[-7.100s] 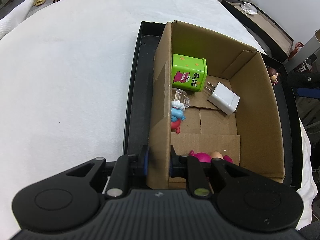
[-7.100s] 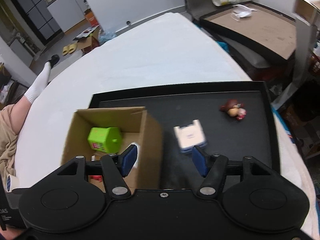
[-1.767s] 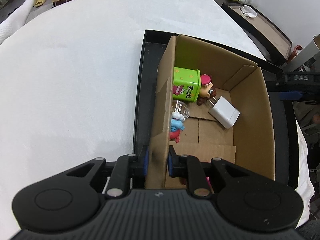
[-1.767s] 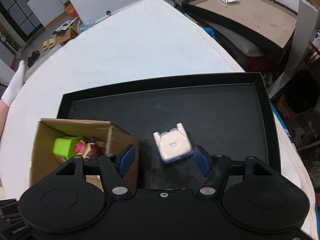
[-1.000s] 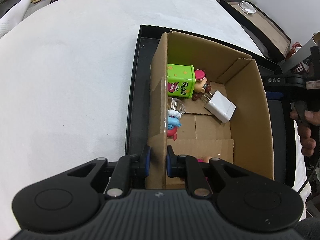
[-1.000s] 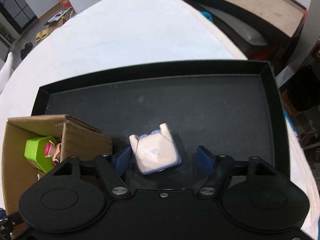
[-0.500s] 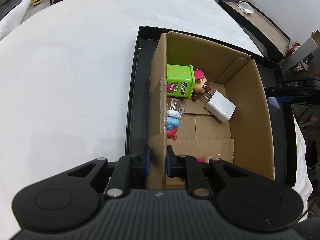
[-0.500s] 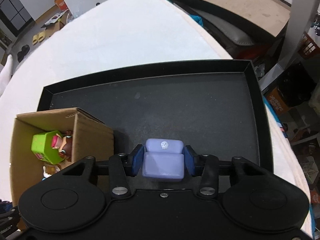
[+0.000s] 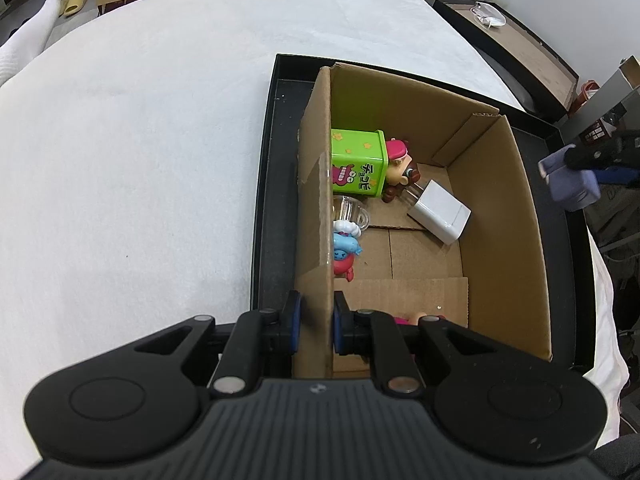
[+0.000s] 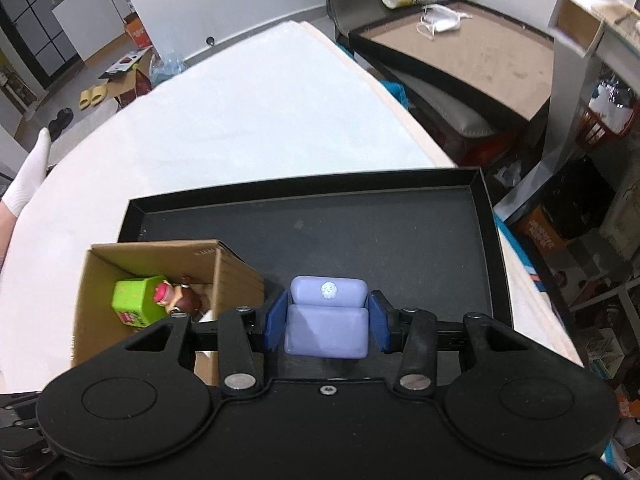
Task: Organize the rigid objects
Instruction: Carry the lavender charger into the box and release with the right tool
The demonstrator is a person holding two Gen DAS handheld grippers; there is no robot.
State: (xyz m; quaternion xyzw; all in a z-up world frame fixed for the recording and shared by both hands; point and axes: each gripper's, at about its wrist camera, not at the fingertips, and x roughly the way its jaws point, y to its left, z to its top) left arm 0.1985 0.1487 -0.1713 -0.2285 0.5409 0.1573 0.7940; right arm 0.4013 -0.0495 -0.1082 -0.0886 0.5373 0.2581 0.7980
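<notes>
Left gripper (image 9: pixel 314 326) pinches the box (image 9: pixel 500 208) wall. Right gripper (image 10: pixel 326 322) clamps the lilac block (image 10: pixel 327 316), held above the tray (image 10: pixel 400 236), just right of the box.

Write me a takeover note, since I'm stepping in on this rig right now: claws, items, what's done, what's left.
Left claw: shut on the near wall of the cardboard box, steadying it.
Right claw: shut on the lavender block, held above the black tray, beside the box.
In the box: green tin, brown figurine, white charger, clear cup, blue-and-red toy, pink toy.
Done: those are packed; no loose item shows on the tray.
Left: probably carry the block over the box and release it.
</notes>
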